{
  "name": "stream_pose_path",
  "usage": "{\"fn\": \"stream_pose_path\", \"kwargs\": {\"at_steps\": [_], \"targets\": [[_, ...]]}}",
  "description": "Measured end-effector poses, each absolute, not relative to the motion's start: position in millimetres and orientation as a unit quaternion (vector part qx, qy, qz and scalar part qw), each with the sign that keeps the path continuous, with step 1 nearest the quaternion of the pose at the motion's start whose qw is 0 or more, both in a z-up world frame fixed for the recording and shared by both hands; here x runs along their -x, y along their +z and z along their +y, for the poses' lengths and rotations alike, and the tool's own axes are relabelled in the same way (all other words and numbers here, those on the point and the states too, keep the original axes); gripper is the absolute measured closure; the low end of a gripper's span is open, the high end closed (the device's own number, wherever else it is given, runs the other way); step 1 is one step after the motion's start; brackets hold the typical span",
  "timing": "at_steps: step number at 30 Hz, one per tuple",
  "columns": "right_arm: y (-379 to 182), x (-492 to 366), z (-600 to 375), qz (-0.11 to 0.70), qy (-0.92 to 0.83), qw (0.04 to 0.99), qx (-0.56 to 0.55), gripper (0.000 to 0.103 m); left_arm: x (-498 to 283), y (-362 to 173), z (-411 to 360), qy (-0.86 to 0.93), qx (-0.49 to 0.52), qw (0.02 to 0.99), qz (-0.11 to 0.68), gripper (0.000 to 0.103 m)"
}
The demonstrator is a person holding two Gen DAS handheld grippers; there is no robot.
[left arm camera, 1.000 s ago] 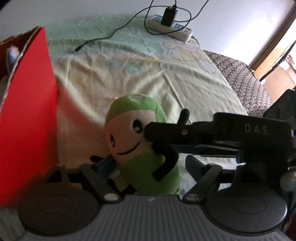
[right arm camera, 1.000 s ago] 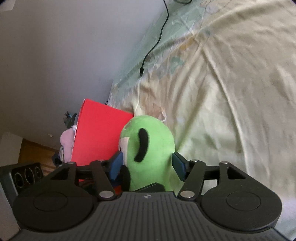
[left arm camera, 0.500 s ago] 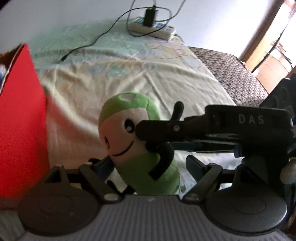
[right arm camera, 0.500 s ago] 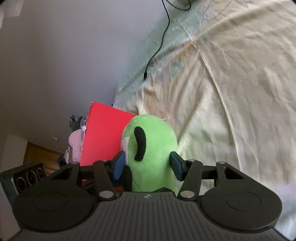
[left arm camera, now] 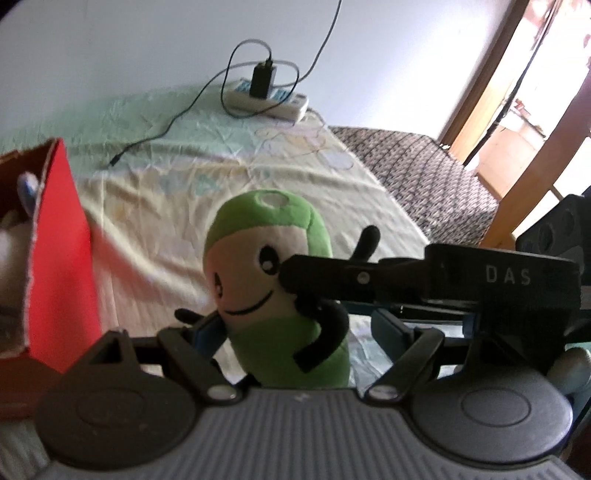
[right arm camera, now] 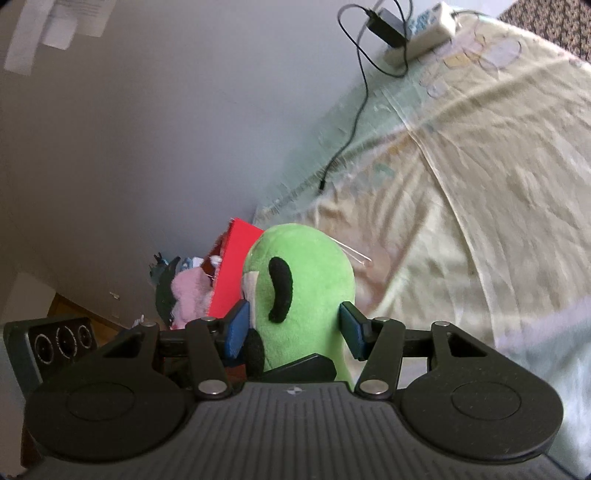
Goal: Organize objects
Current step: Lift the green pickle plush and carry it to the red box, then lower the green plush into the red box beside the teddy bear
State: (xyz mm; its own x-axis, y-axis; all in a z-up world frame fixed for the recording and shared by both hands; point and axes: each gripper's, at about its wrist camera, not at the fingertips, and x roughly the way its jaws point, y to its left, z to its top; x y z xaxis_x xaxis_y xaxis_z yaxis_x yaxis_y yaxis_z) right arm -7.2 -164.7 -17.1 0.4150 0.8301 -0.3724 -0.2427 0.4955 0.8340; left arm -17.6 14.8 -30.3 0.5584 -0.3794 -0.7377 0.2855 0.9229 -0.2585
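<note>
Right wrist view: our right gripper (right arm camera: 293, 328) clamped the plush (right arm camera: 306, 295); left gripper (left arm camera: 291, 332) stood released; we should lift clear over the box (left arm camera: 59, 258) wall.

White letters "DAS" stand on the black side of the right gripper (left arm camera: 506, 275); papers on the wall (right arm camera: 55, 26) are too blurred to read.

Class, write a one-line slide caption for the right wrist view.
Right gripper clamps a green plush over the bed, red box behind.
</note>
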Motion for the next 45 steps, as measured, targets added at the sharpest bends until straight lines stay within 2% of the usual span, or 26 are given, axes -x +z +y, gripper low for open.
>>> {"fn": "stream_pose_path", "kwargs": {"at_steps": [14,24,33,45], "targets": [[27.6,27.2,-99.7,0.341,0.381,0.787,-0.345,0.047,46.5,20.5,88.6,-0.194,0.077,0.91,0.358,0.019],[48.7,23.9,-38.0,0.314,0.412,0.79,-0.329,0.047,50.9,38.0,151.3,-0.173,0.08,0.929,0.318,0.019],[47.7,15.9,14.3,0.304,0.419,0.801,-0.303,0.047,37.6,28.2,199.4,-0.157,0.088,0.932,0.314,0.019],[28.5,10.7,49.4,0.335,0.39,0.808,-0.289,0.047,25.8,0.5,239.5,-0.167,0.092,0.919,0.346,0.021]]}}
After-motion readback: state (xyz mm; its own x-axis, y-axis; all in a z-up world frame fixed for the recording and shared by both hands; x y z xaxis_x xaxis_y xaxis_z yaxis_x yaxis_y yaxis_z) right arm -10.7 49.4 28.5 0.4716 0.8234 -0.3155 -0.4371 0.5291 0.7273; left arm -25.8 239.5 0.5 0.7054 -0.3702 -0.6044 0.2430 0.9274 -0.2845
